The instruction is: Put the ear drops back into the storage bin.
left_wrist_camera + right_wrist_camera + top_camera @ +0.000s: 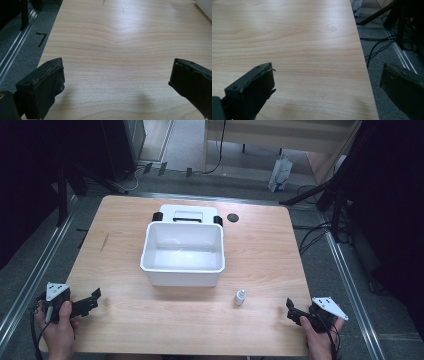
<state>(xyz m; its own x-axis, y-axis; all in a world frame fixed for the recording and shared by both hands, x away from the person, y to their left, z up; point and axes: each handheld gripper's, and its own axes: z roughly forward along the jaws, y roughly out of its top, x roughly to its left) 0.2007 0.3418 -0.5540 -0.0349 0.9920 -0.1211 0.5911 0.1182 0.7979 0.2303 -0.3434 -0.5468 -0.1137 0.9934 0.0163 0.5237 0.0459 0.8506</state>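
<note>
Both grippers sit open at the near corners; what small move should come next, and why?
Probably the right gripper should move left toward the small bottle. Its jaws stand wide apart and hold nothing, and the bottle stands upright on the table nearer to it than to the left gripper. The white bin behind the bottle is open on top, a likely place for it.

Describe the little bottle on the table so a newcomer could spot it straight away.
Start at the big white bin in the middle of the wooden table. Just off its near right corner, toward the right gripper, stands the small bottle. It is the one tiny, upright, whitish thing standing alone on bare wood.
</note>
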